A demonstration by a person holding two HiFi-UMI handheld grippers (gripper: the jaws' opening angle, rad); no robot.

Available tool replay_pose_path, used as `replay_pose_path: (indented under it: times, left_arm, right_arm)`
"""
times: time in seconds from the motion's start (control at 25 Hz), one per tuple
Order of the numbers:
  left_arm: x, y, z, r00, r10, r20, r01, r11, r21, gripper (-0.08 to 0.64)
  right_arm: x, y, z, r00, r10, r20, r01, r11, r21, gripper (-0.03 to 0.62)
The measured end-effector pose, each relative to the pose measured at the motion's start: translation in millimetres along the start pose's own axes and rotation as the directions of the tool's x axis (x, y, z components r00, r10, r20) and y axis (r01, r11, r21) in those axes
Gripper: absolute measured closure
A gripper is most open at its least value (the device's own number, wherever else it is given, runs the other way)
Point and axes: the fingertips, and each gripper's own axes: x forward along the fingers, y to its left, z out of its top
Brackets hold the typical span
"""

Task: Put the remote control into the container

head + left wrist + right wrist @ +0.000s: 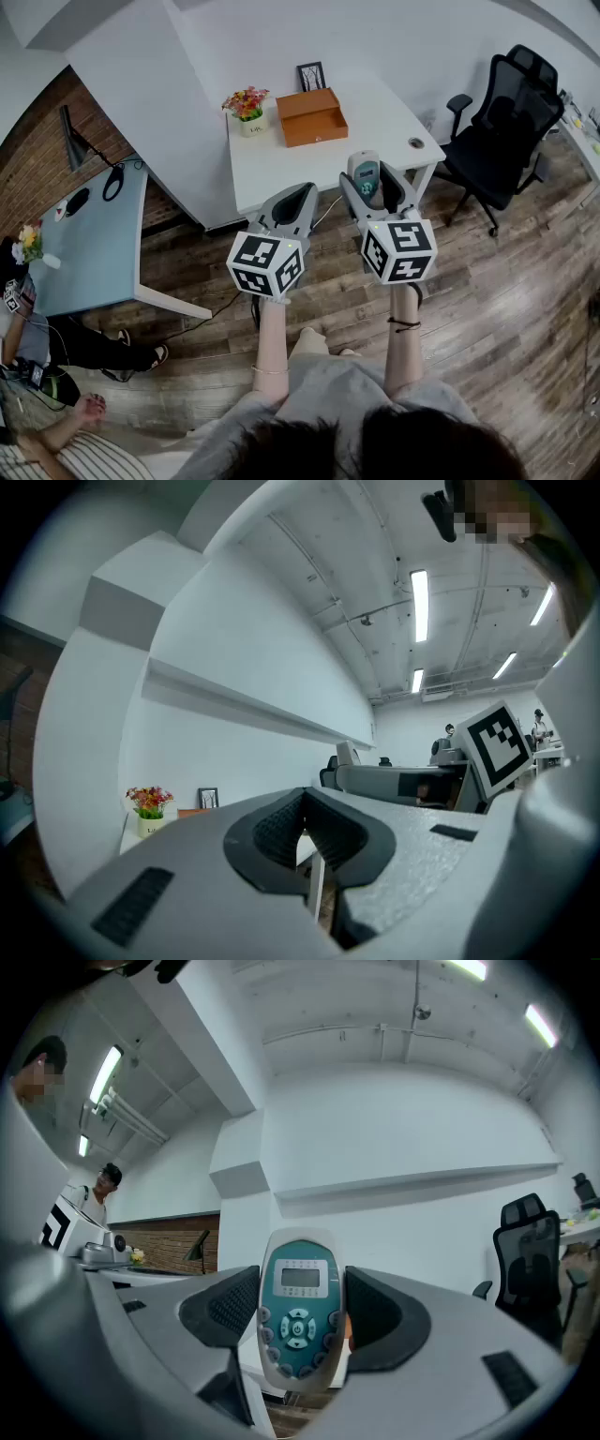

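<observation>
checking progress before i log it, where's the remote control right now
The remote control is gripped between the jaws of the right gripper, in the air at the near edge of the white table, short of the orange container on it.

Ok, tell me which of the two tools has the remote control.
The right tool: the remote control stands clamped in its jaws, buttons facing that tool's camera. The left tool is shut, with nothing between its jaws.

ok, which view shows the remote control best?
Right gripper view: remote control faces the camera, screen and buttons clear, clamped in the right hand-held gripper. Head view shows it small; left gripper view hardly at all.
</observation>
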Motion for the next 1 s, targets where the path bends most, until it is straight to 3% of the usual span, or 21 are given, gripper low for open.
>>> replay_pose_path:
  times: [0.6,1.0]
  left_arm:
    - [14.6,-11.9,-7.4,1.0,-0.01,-0.009,0.01,1.0,-0.006,0.557]
    - [21.2,-6.8,-17.9,0.999,0.021,-0.04,-0.021,1.0,-0.015,0.557]
  right_arm:
    - [-2.5,-11.5,-9.6,0.999,0.016,-0.031,-0.016,1.0,-0.014,0.308]
    - [6.3,-17.0,-20.1,0.996,0.076,-0.046,-0.074,0.997,0.037,0.308]
